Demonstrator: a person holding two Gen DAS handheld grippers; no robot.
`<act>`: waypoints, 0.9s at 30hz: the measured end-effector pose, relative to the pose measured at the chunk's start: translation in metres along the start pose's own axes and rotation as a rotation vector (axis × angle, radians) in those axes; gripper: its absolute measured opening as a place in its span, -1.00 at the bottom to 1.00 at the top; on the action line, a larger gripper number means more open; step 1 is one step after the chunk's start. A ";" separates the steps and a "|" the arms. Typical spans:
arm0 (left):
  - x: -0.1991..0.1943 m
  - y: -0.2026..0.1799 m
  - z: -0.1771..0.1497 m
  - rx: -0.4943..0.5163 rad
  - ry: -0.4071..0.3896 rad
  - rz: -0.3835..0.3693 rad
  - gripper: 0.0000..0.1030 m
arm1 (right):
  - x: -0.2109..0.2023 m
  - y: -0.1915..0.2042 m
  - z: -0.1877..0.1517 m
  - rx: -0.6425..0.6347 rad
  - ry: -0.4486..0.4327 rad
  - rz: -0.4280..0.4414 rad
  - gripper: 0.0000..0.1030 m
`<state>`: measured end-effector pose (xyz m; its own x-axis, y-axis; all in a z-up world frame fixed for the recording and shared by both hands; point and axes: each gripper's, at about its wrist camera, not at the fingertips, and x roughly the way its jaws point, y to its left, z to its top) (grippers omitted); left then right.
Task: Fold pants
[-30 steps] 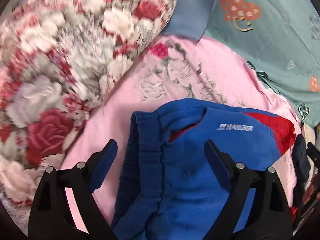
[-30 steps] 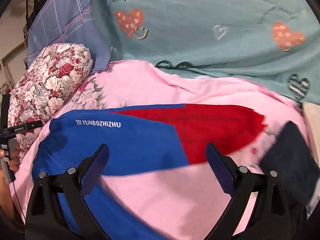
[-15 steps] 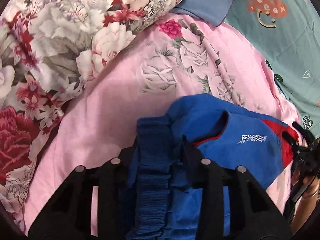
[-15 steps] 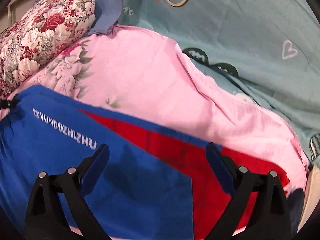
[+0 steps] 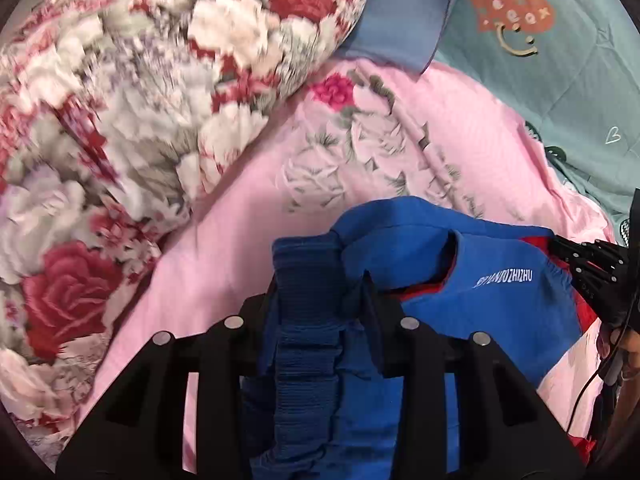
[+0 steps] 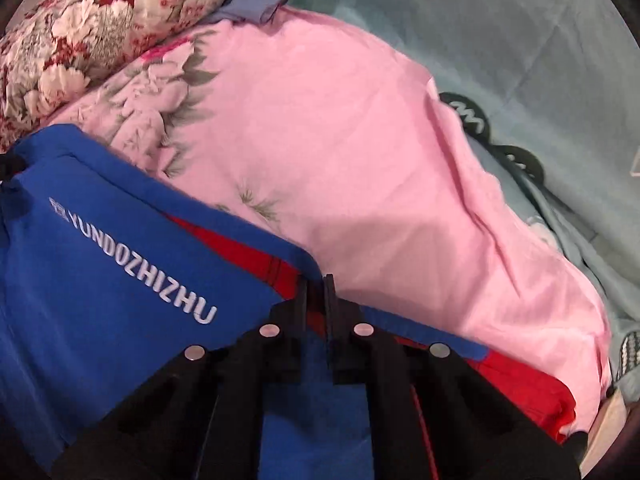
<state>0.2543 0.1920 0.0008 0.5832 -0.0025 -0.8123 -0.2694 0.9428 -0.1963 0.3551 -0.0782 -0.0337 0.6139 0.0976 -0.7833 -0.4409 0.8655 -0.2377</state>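
On the pink floral bedsheet (image 6: 360,128), my left gripper (image 5: 316,292) pinches the blue-and-red fabric pants (image 6: 120,264) at their ribbed waistband, my right gripper (image 6: 316,292) has just clamped their far edge, and no fold is made yet.

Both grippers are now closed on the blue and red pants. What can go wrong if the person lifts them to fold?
1. The right gripper pinches only a thin edge of the pants, so the cloth may slip out when lifted.
2. The left gripper holds the bunched waistband; the fold may come out wrinkled.
3. The pink sheet lies loose directly under the pants, so a pinch could catch it too.
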 end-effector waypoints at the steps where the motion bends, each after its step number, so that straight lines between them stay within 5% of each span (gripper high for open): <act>1: -0.010 -0.001 0.001 -0.001 -0.016 -0.012 -0.28 | -0.011 -0.002 -0.002 0.014 -0.016 0.004 -0.91; 6: -0.064 -0.002 -0.006 0.030 -0.082 -0.090 -0.29 | -0.087 -0.022 -0.028 0.126 -0.088 0.094 -0.91; 10: -0.102 -0.010 -0.034 0.096 -0.142 -0.087 -0.29 | -0.147 -0.020 -0.080 0.165 -0.120 0.182 -0.91; 18: -0.119 0.008 -0.111 0.120 -0.080 -0.115 -0.27 | -0.176 0.038 -0.182 0.255 -0.106 0.302 -0.91; 22: -0.112 0.034 -0.134 0.062 -0.023 -0.091 0.01 | -0.166 0.069 -0.223 0.326 -0.074 0.398 -0.89; 23: -0.112 0.039 -0.139 0.059 -0.018 -0.085 0.23 | -0.161 0.075 -0.229 0.340 -0.054 0.415 -0.88; 27: -0.122 0.052 -0.153 0.061 -0.028 -0.069 0.63 | -0.136 0.095 -0.245 0.372 0.057 0.446 -0.75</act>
<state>0.0517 0.1899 0.0054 0.6206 -0.0599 -0.7819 -0.1809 0.9592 -0.2171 0.0697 -0.1298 -0.0906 0.3809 0.4743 -0.7937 -0.3827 0.8623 0.3317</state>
